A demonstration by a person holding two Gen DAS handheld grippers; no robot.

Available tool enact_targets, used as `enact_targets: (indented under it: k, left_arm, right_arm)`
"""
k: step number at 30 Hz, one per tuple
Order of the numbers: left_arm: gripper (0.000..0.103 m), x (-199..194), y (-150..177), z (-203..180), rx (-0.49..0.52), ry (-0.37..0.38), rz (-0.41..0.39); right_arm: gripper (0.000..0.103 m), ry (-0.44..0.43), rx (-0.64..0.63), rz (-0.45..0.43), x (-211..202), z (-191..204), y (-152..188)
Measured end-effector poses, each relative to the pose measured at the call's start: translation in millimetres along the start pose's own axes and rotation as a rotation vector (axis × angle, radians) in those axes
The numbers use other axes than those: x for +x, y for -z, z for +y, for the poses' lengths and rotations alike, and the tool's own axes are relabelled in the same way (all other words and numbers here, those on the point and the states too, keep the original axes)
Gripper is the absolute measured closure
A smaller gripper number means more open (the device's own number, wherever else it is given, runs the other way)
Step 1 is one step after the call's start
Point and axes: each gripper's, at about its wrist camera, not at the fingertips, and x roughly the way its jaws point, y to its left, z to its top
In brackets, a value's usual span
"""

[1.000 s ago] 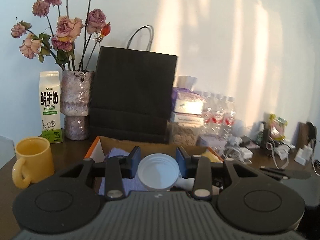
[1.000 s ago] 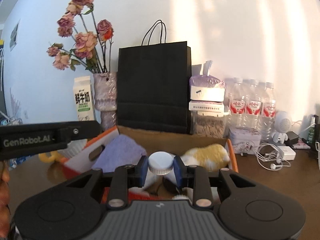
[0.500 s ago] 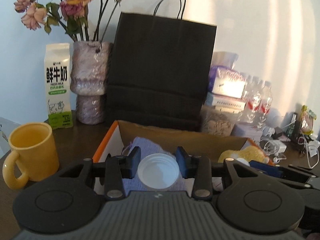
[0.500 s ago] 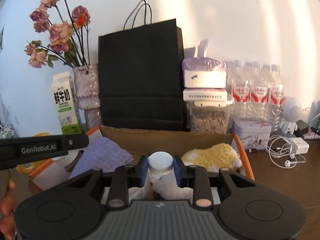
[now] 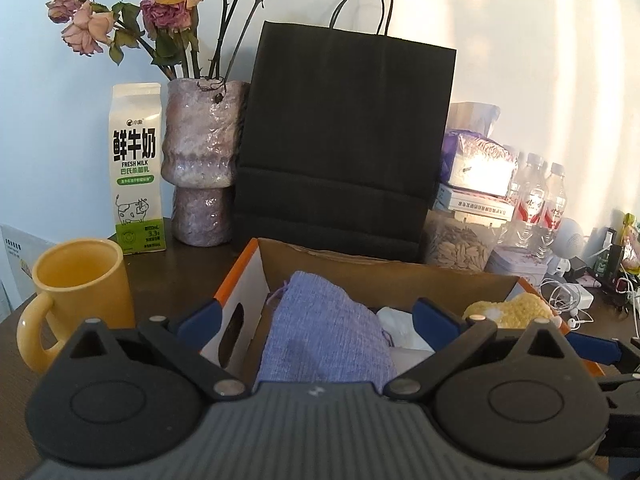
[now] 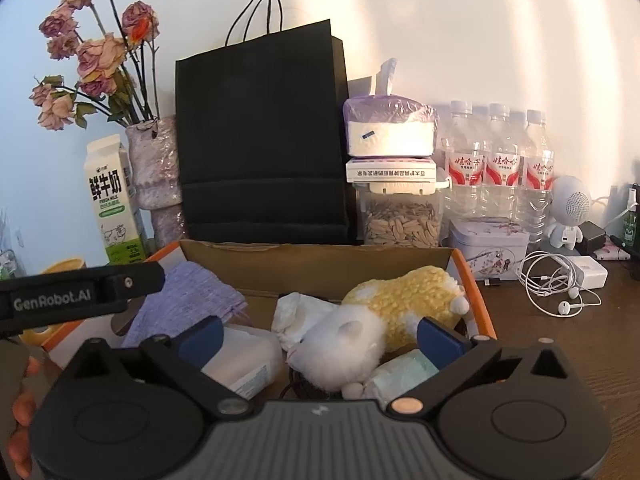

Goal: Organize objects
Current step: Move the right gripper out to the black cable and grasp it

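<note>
An orange-edged cardboard box (image 5: 256,264) (image 6: 472,276) sits on the dark table. It holds a purple cloth (image 5: 320,332) (image 6: 184,300), a yellow and white plush toy (image 6: 392,304) (image 5: 508,312), a white bottle lying on its side (image 6: 244,356), white tissue (image 6: 296,312) and a pale green packet (image 6: 404,372). My left gripper (image 5: 316,320) is open and empty over the cloth. My right gripper (image 6: 320,332) is open and empty just above the bottle and the plush toy.
A yellow mug (image 5: 76,296) stands left of the box. Behind it stand a milk carton (image 5: 136,168), a vase of dried roses (image 5: 200,168) and a black paper bag (image 5: 340,144). Tissue packs, a seed jar (image 6: 400,220), water bottles (image 6: 496,168), a tin and earphones (image 6: 552,280) lie right.
Both grippers have opened. The white cup has left my left gripper and the white bottle has left my right; the bottle now lies in the box.
</note>
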Motion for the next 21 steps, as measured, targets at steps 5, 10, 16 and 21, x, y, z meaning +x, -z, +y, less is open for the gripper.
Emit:
enact_targets:
  k: [5, 10, 16, 21]
  left_arm:
    - [0.0, -5.6, -0.1, 1.0, 0.0, 0.004, -0.002]
    - [0.0, -27.8, -5.6, 3.9, -0.001, 0.025, -0.035]
    - [0.0, -68.6, -6.0, 12.7, 0.009, 0.037, -0.064]
    - [0.0, -107.8, 3.1, 34.6, 0.006, 0.029, -0.061]
  right_arm:
    - [0.0, 0.001, -0.003, -0.008, -4.8, 1.2, -0.7]
    - [0.0, -0.003, -0.021, -0.027, -19.2, 5.5, -1.4]
    - [0.0, -0.017, -0.047, -0.033, -43.8, 13.3, 6.2]
    - [0.0, -0.032, -0.069, -0.015, -66.1, 23.3, 22.7]
